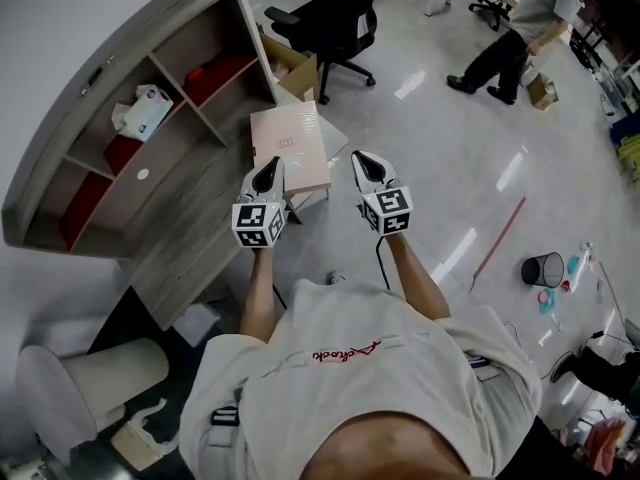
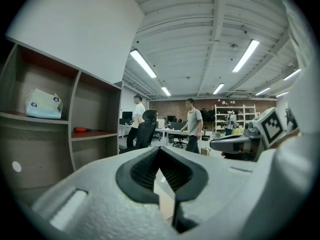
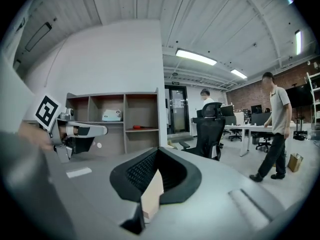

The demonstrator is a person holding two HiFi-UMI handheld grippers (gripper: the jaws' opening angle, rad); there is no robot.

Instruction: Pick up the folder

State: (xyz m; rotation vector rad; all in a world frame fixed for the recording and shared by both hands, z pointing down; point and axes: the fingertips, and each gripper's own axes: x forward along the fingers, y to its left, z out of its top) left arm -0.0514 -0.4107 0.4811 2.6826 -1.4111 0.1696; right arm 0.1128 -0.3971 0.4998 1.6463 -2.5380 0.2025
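A pale pink folder (image 1: 290,148) lies flat on a low white stand just beyond both grippers. My left gripper (image 1: 268,165) points at its near left edge, its jaws closed to a point with nothing held. My right gripper (image 1: 362,158) hovers off the folder's near right corner, likewise shut and empty. In the left gripper view the dark pads (image 2: 145,171) meet, and a sliver of the folder (image 2: 165,201) shows below them. In the right gripper view the pads (image 3: 142,171) also touch, with a pale strip of the folder (image 3: 152,194) beneath.
A curved wooden shelf unit (image 1: 150,138) stands at the left and holds a tissue pack (image 1: 143,108). A black office chair (image 1: 335,18) and a cardboard box (image 1: 295,68) stand behind the folder. A person (image 1: 520,28) walks at the back right. A black bin (image 1: 543,268) and a red stick (image 1: 505,233) are on the floor.
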